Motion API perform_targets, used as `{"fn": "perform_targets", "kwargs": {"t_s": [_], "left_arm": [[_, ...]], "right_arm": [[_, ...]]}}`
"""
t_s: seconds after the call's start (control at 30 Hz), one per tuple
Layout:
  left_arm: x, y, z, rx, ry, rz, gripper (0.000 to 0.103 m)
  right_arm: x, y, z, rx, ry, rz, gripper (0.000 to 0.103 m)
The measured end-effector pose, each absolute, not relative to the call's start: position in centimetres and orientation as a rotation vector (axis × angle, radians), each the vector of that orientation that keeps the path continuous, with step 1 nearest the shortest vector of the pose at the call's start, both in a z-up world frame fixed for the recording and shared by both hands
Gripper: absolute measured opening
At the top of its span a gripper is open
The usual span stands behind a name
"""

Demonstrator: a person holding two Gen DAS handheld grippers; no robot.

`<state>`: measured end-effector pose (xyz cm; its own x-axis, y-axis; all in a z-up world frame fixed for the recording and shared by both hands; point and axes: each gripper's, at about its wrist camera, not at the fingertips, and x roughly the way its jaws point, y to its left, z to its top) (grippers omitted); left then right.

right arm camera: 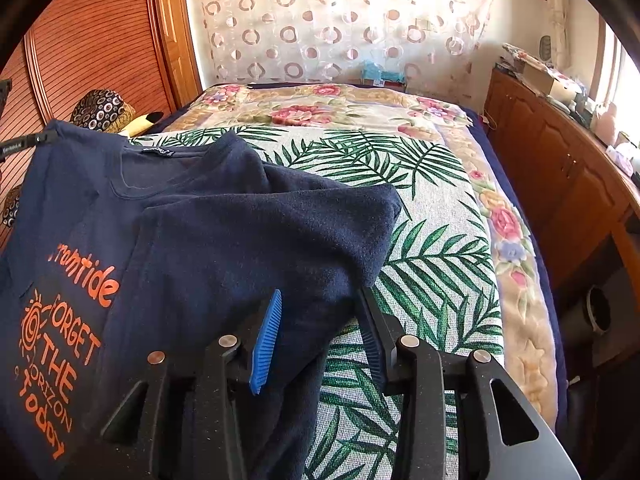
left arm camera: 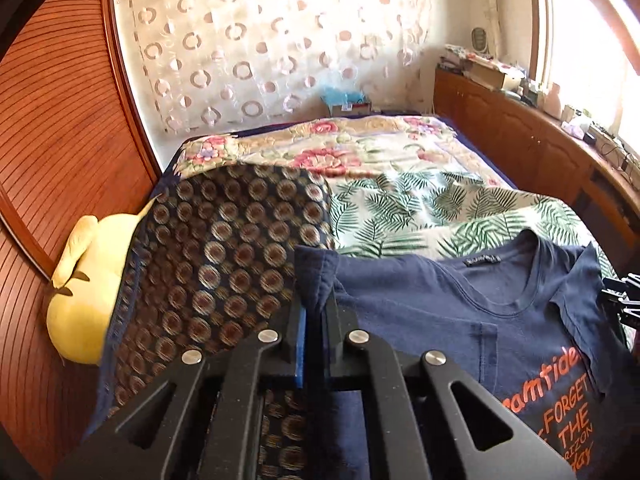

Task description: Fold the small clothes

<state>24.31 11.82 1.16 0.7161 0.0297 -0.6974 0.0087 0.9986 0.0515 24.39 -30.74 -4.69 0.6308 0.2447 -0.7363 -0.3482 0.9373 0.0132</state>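
1. Left gripper [left arm camera: 316, 320]: black jaws pressed together on a bunched bit of sleeve edge of the navy cotton T-shirt with orange lettering [left arm camera: 460, 308], so it's pinching fabric.
2. Right gripper [right arm camera: 320, 336]: blue-padded jaws spread partway. The other sleeve's hem runs between them, but the pads don't look like they're pressing on it, so I'd say no grip there yet.
3. The shirt lies face up, collar pointing away, on the palm-leaf print bedspread [right arm camera: 420, 208]. The right sleeve is already flopped in over the chest.
4. Further out: a dark quilted circle-pattern blanket [left arm camera: 224, 248] and a yellow plush toy [left arm camera: 84, 292] on the left, against the wooden slatted wardrobe door [left arm camera: 52, 128].
5. My read: it's the sleeve-folding step, left side now. The next move probably needs that pinched sleeve carried in across the chest and laid flat without dragging the whole shirt along.
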Motion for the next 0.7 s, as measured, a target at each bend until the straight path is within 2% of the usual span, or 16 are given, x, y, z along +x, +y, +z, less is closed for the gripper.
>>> {"fn": "perform_targets", "kwargs": {"t_s": [0.27, 0.7], "left_arm": [[23.3, 11.6, 1.5, 0.066, 0.759, -0.026, 0.006], [20.4, 10.4, -0.1, 0.039, 0.757, -0.108, 0.005]], "right_arm": [[25.9, -33.0, -4.0, -0.050, 0.834, 0.313, 0.041], [30.1, -31.1, -4.6, -0.115, 0.856, 0.288, 0.041]]}}
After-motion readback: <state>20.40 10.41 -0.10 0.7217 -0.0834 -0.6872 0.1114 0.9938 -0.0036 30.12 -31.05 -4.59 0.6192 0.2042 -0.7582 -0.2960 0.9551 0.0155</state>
